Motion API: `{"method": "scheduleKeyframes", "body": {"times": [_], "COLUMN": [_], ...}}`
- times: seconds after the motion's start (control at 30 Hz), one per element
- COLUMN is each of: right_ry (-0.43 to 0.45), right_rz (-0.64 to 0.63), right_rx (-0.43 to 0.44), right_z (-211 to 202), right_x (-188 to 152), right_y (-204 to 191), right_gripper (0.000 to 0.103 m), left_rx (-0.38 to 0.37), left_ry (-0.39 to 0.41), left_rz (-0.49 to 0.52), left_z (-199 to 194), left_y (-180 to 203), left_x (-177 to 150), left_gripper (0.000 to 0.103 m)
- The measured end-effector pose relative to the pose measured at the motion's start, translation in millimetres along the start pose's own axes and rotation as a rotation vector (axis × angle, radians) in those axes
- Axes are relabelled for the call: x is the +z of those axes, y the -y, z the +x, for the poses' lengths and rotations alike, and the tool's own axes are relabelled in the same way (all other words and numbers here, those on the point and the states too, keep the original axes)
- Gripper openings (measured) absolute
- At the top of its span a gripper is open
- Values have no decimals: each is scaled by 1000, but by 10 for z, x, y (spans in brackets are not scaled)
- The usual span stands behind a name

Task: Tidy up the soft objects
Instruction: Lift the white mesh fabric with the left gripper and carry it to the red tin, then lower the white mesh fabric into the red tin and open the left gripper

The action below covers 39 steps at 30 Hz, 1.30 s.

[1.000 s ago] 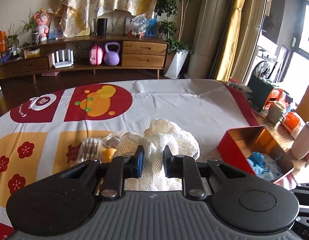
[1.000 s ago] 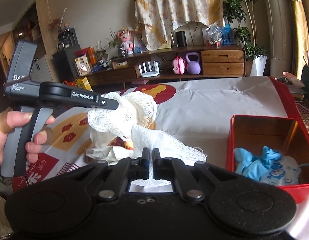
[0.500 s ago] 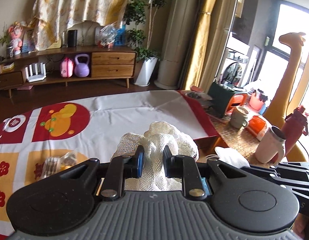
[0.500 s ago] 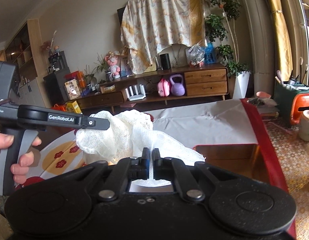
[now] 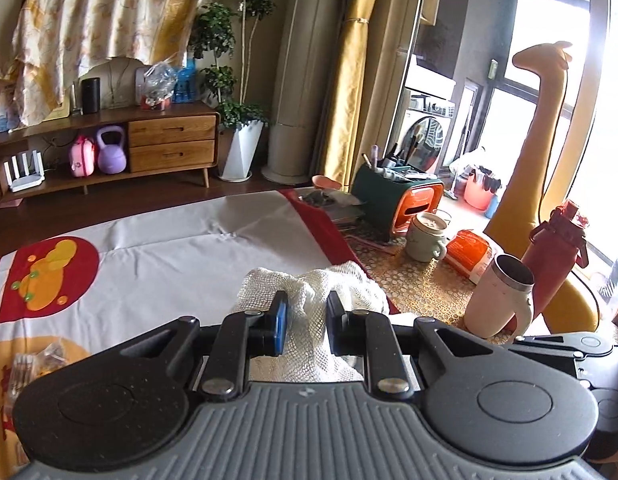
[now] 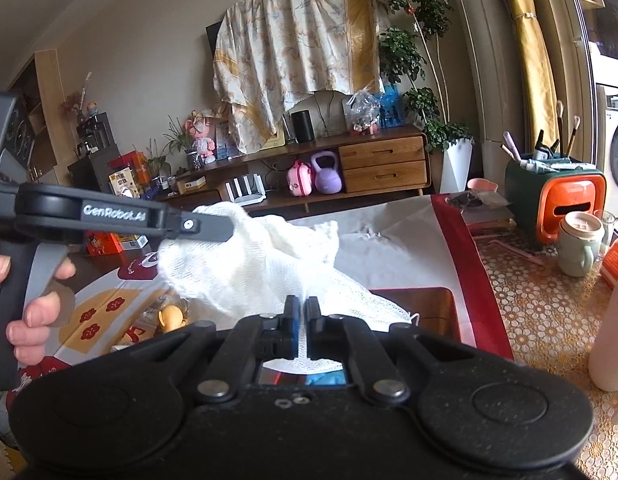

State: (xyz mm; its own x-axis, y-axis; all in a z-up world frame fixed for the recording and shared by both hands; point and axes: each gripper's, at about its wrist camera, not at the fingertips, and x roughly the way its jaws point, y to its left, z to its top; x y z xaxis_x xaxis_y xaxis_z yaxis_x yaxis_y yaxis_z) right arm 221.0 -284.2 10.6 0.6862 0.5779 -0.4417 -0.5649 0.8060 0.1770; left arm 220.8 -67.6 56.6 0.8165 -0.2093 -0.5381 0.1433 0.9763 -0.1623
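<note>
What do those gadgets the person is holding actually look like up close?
Each claw is matte black plastic: two round discs at the base, jointed bars with silver rivets, and two short fingers. The left claw has blue pads and a ribbed grey body. Seen from the side, it has a grey pistol-style handle and white "GenRobot.AI" lettering. The right claw looks all black.

grippers (image 5: 305, 316): 2 | white mesh cloth (image 6: 269, 264): 1 | red box (image 6: 437, 312): 1 | mugs (image 5: 425, 240): 2
</note>
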Motion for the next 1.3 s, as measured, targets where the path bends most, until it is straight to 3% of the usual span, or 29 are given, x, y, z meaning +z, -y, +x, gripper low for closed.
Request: {"method": "scheduleKeyframes", "body": {"times": [0.4,0.93,1.23,1.3], "right_ry": [-96,-238,-272,-267], "right_rz": [-34,-9,6,13], "right_rx": [-9,-53,-88,-87], "right_z": [236,727,732,702], "right_x": [-309,-525,-554,-542], "right_y": [303,495,467,475], "right_gripper": [2,5,22,31], "left_rx": [-26,-11,-15,-16], "left_ry": [-55,-251,-322,-323], "left_rz": [41,11,-3,-3], "left_z": [683,1376,1540,1545], "left_y": [412,285,248,246], "left_x": [-60,-556,-728,-730], "left_gripper": [19,19,19,19]}}
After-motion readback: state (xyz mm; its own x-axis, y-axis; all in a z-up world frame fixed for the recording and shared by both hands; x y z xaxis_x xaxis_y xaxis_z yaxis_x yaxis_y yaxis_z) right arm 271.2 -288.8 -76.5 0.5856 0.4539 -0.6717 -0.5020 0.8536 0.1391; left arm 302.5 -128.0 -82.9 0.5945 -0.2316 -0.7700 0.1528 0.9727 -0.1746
